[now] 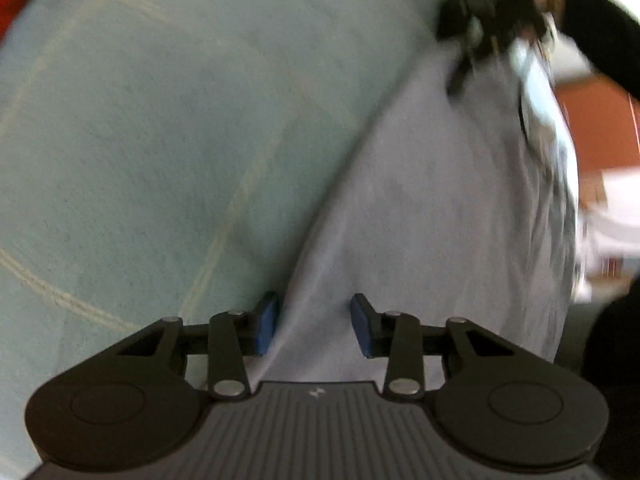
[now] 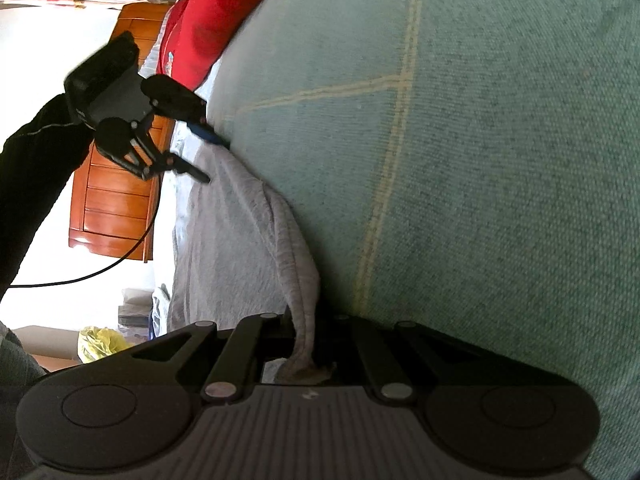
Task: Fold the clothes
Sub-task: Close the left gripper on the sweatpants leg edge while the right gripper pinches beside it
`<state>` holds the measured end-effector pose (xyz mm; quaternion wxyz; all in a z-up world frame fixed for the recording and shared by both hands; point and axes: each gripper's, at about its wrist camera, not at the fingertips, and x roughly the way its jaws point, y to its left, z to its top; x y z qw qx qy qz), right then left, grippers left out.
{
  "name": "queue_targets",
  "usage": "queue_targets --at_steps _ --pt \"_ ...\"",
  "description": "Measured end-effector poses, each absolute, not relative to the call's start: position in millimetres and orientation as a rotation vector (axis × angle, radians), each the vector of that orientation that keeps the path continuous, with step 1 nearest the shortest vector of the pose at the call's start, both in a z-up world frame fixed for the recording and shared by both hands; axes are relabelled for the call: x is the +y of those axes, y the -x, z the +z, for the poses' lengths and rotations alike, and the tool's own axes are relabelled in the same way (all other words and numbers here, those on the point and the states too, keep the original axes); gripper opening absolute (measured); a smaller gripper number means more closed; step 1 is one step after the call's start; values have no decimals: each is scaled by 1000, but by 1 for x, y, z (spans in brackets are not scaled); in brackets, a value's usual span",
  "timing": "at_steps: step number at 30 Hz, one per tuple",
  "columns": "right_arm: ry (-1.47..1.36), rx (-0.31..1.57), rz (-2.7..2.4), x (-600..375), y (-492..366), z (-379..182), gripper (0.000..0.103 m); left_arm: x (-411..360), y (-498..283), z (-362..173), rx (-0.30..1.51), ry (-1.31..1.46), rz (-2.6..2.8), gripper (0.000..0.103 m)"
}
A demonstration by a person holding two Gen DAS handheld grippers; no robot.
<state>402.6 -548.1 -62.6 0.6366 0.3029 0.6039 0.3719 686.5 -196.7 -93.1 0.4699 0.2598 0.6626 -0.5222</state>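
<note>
Between the half-open pads of the left hand-held gripper (image 1: 314,322) lies the grey cotton garment's (image 1: 420,208) near edge, unpinched, stretching away to the right hand-held gripper (image 2: 306,354), clamped on its far corner.

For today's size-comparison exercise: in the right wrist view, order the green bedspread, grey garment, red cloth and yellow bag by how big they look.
1. green bedspread
2. grey garment
3. red cloth
4. yellow bag

Nearness inflates the first two.

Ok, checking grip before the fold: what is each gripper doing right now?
Left gripper: open, jaws astride the grey garment's edge, not pinching.
Right gripper: shut on the grey garment.
</note>
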Motion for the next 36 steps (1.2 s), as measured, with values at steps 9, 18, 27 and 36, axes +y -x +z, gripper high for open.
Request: queue_targets --at_steps 9,18,27,36 --pt "-692 1405 873 -550 -409 -63 1 -211 -699 -107 1706 -656 -1279 31" --pt "-657 1402 835 -536 -408 -52 2 -195 -671 -89 1522 -682 -1168 26" --pt "-469 1357 701 -507 -394 -22 3 -184 -648 -72 1412 -633 -993 23" --pt "-351 1289 586 -479 -375 14 7 -163 -625 -37 1331 -600 -936 4"
